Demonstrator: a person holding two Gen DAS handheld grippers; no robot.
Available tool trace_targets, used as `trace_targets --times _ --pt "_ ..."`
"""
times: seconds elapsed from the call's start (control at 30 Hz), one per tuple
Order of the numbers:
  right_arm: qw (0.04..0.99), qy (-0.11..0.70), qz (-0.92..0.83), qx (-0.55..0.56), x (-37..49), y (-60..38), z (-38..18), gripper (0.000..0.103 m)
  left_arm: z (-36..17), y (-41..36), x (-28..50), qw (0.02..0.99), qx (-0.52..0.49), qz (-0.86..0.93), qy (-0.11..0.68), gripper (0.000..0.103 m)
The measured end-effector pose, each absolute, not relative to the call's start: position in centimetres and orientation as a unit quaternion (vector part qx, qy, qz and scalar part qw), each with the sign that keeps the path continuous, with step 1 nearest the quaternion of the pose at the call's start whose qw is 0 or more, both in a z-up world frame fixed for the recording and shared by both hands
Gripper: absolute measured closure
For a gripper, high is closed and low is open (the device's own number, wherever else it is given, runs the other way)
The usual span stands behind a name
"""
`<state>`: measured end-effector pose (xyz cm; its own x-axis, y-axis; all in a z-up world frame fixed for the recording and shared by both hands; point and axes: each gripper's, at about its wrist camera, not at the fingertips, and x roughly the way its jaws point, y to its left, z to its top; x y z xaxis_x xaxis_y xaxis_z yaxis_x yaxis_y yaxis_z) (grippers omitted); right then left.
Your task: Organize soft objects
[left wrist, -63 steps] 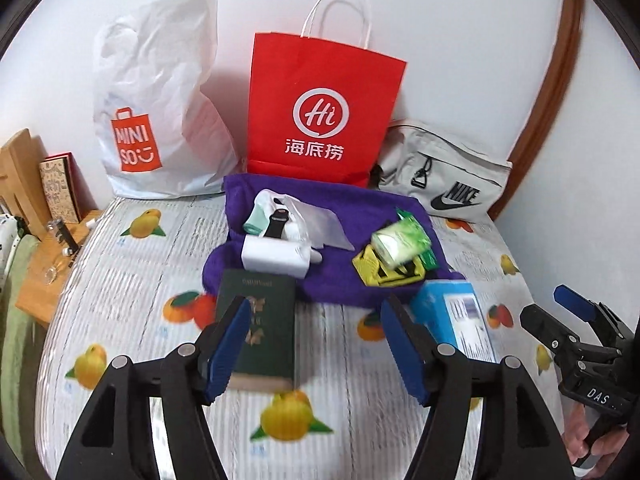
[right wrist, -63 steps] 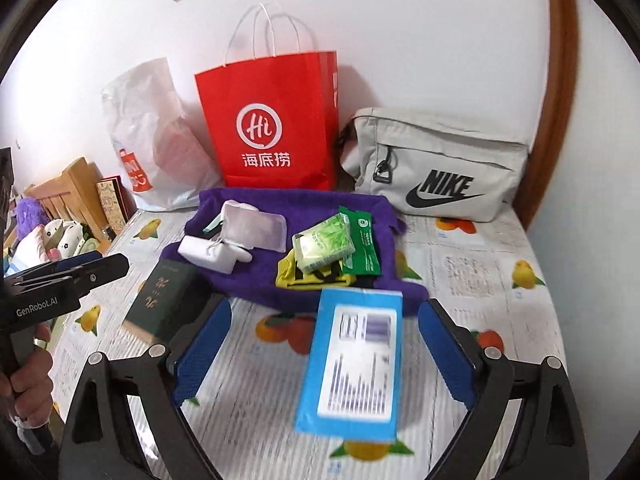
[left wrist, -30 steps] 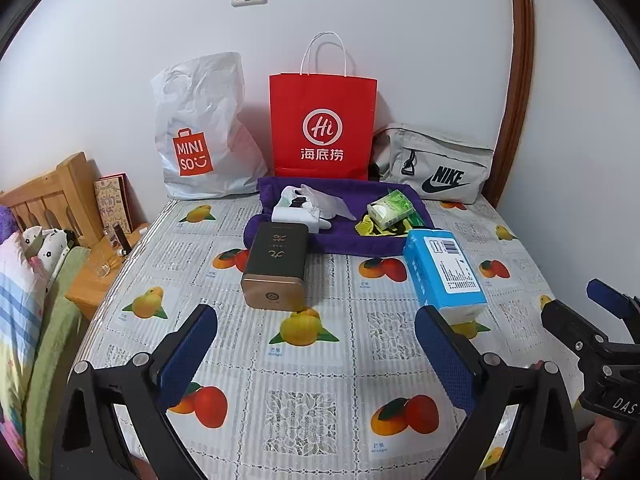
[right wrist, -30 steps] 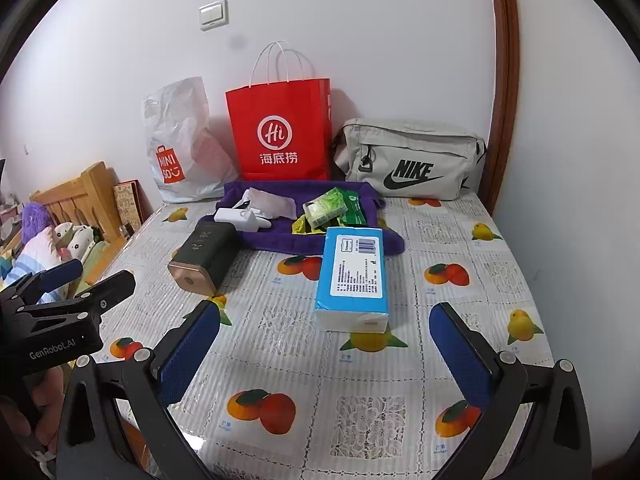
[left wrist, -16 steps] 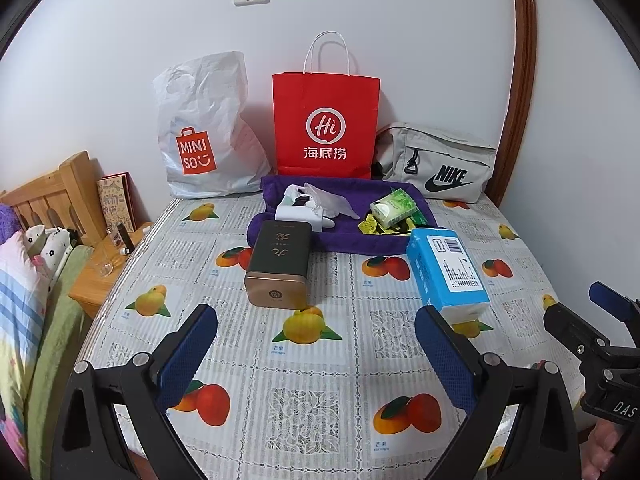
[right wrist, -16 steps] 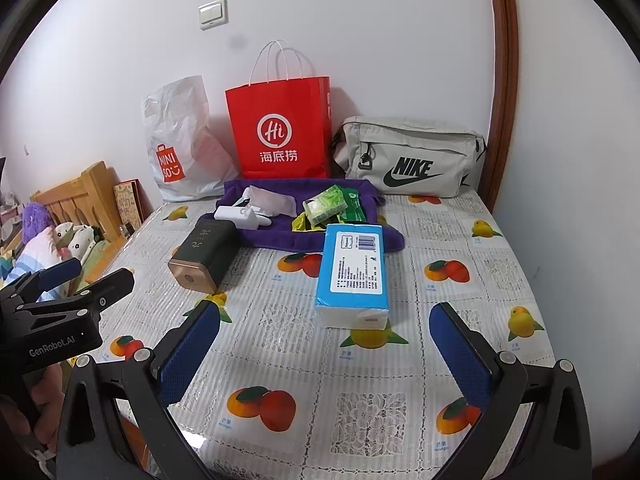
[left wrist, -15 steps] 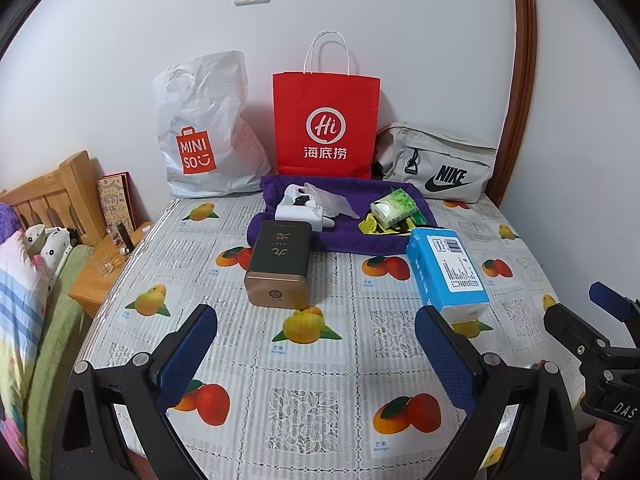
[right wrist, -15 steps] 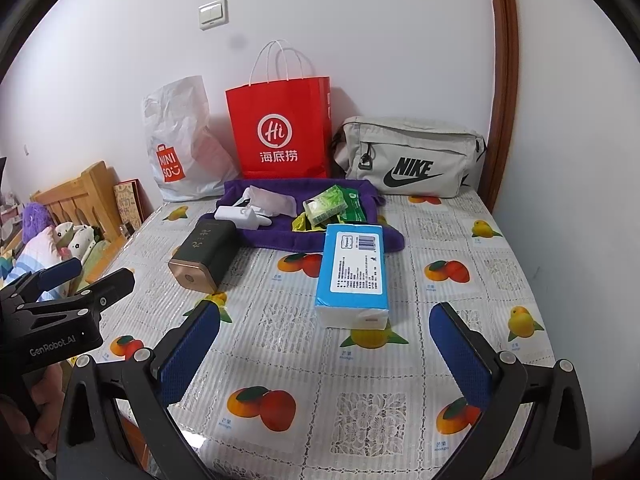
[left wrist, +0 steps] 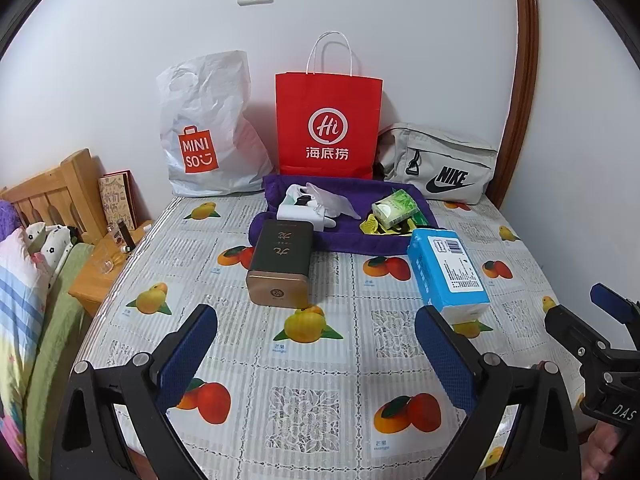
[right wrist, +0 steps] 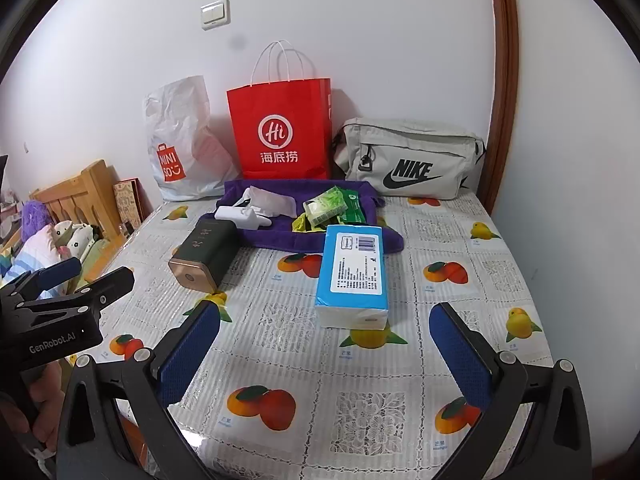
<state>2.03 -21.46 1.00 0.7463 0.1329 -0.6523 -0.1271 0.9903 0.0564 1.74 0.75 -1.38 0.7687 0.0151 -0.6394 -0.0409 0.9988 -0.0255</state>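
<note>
Your right gripper (right wrist: 324, 354), spread wide and empty, sat nearest the blue tissue pack (right wrist: 354, 272), which lay on the table (right wrist: 460, 240) straight ahead, its long side pointing away from you.

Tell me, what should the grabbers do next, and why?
Probably bring the right gripper forward over the blue tissue pack. Its jaws are open and empty, the pack lies straight ahead on the tablecloth, apart from the dark tea tin, and it looks soft.
</note>
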Motion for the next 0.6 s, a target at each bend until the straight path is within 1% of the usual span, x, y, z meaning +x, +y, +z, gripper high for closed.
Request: trace_targets --times 0.6 --pt "0.935 0.349 0.069 0.004 1.86 -21.48 1.11 0.0 -1.31 0.81 1.58 0.94 -0.019 0.015 0.34 0.003"
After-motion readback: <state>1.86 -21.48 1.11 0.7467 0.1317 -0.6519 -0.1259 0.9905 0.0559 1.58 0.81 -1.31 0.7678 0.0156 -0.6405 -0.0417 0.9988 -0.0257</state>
